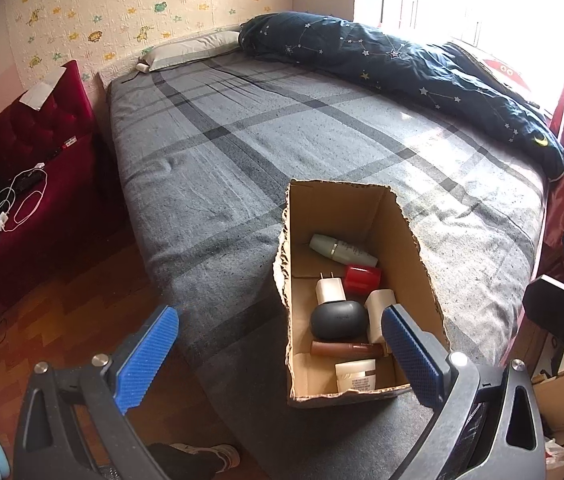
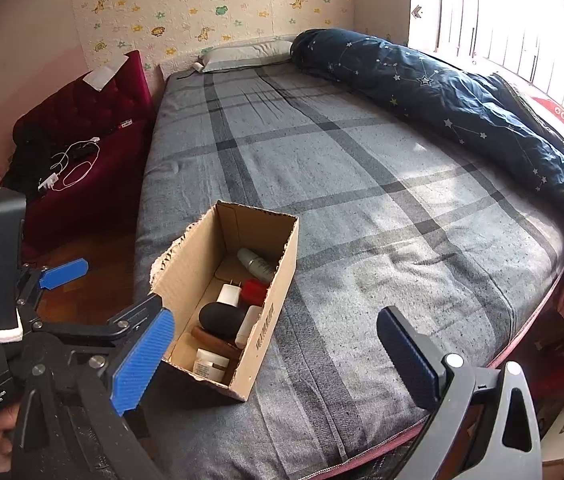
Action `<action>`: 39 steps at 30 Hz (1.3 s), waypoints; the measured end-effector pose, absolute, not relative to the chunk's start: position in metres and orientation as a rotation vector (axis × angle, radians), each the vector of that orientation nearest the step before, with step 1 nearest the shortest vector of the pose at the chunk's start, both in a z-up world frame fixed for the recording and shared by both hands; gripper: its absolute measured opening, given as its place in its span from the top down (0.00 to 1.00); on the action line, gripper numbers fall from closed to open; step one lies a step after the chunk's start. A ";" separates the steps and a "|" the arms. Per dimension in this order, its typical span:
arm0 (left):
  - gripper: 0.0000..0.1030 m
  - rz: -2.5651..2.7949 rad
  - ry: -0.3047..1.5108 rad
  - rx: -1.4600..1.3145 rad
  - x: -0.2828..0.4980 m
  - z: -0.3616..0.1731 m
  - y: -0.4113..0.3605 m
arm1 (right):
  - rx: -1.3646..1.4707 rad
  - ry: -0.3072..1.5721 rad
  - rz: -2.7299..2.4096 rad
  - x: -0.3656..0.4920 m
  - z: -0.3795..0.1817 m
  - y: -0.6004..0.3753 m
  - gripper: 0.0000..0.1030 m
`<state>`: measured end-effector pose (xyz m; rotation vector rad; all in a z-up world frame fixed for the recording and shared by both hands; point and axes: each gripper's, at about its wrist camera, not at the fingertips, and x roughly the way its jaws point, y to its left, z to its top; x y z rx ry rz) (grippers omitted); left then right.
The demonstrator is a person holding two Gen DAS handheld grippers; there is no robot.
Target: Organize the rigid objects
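Grippers both stood wide apart and empty. Left gripper had its blue pads spread as far as they go, nothing between them but open air above the cardboard box; its right pad overlapped the box's near right corner in the left wrist view, whether touching or just in front I couldn't tell. Right gripper was likewise spread, holding nothing, with the box's near end showing between its pads.

Box sat on the grey plaid bed, near the foot edge, open top. Inside the box, from far end to near end: pale green bottle lying down, red cylinder, white plug charger, black oval case, white tube against the right wall, brown tube, cream jar.

Beyond the box: dark star-print duvet bunched along the bed's window side, pillow at the head. Left of the bed, a red bench with white cables on it.
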<state>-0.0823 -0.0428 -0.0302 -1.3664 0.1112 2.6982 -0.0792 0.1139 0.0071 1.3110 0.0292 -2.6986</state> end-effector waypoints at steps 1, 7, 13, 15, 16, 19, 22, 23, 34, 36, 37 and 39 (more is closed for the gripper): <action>0.00 2.707 0.112 -1.362 -0.078 -0.028 -0.043 | 1.307 0.031 -2.701 -0.076 0.009 0.113 0.00; 0.00 2.741 0.133 -1.335 -0.058 -0.019 -0.044 | 1.295 0.041 -2.713 -0.057 0.014 0.108 0.00; 0.00 2.752 0.163 -1.334 -0.041 -0.018 -0.045 | 1.304 0.037 -2.705 -0.042 0.013 0.105 0.00; 0.00 2.748 0.162 -1.334 -0.035 -0.019 -0.046 | 1.309 0.045 -2.697 -0.038 0.011 0.102 0.00; 0.00 2.749 0.165 -1.333 -0.033 -0.019 -0.046 | 1.309 0.049 -2.695 -0.036 0.010 0.101 0.00; 0.00 2.756 0.174 -1.332 -0.026 -0.020 -0.046 | 1.309 0.070 -2.700 -0.032 0.008 0.097 0.00; 0.00 2.764 0.182 -1.333 -0.022 -0.021 -0.047 | 1.314 0.078 -2.694 -0.029 0.005 0.094 0.00; 0.00 2.765 0.183 -1.335 -0.021 -0.020 -0.047 | 1.317 0.075 -2.688 -0.029 0.004 0.094 0.00; 0.00 2.779 0.177 -1.319 -0.014 -0.016 -0.047 | 1.319 0.063 -2.678 -0.026 0.002 0.092 0.00; 0.00 2.779 0.176 -1.321 -0.014 -0.016 -0.047 | 1.318 0.061 -2.680 -0.026 0.002 0.092 0.00; 0.00 2.779 0.177 -1.322 -0.014 -0.017 -0.047 | 1.318 0.062 -2.679 -0.025 0.002 0.093 0.00; 0.00 2.780 0.179 -1.324 -0.014 -0.017 -0.046 | 1.319 0.064 -2.680 -0.025 0.002 0.093 0.00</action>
